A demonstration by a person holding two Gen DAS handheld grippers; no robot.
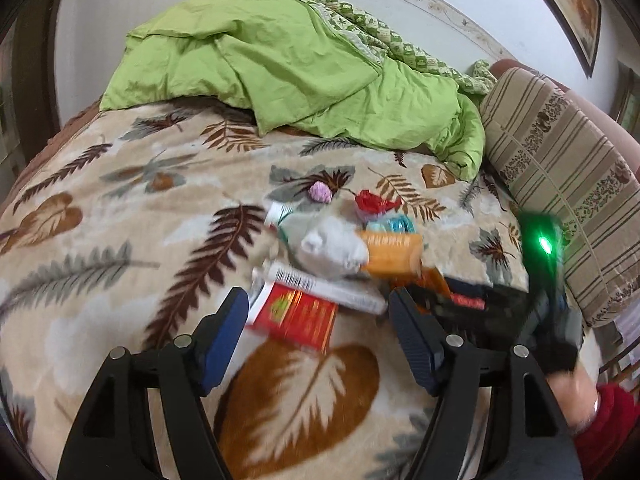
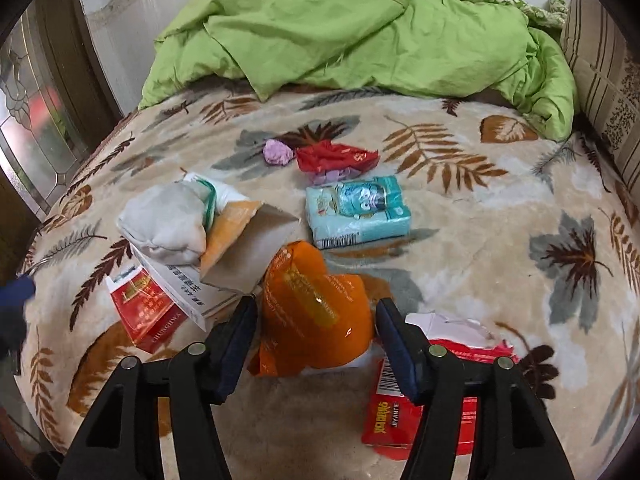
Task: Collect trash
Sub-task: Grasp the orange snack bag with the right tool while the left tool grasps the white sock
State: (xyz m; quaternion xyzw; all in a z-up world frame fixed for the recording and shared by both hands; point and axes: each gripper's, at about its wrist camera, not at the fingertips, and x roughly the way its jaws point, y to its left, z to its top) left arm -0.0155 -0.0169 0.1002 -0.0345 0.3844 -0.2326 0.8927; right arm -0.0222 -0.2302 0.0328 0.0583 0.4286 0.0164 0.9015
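Observation:
Trash lies in a heap on a leaf-patterned blanket. My right gripper is open, its jaws on either side of a crumpled orange wrapper. A torn red packet lies under its right finger. My left gripper is open over a red cigarette box and a white box. Both also show in the right wrist view: the red box and the white box. Further off lie a grey cloth wad, a blue tissue pack, a red wrapper and a pink paper ball.
A rumpled green quilt covers the far side of the bed. A striped pillow stands at the right. The other gripper's body with a green light is at the right of the left wrist view. A window is at the left.

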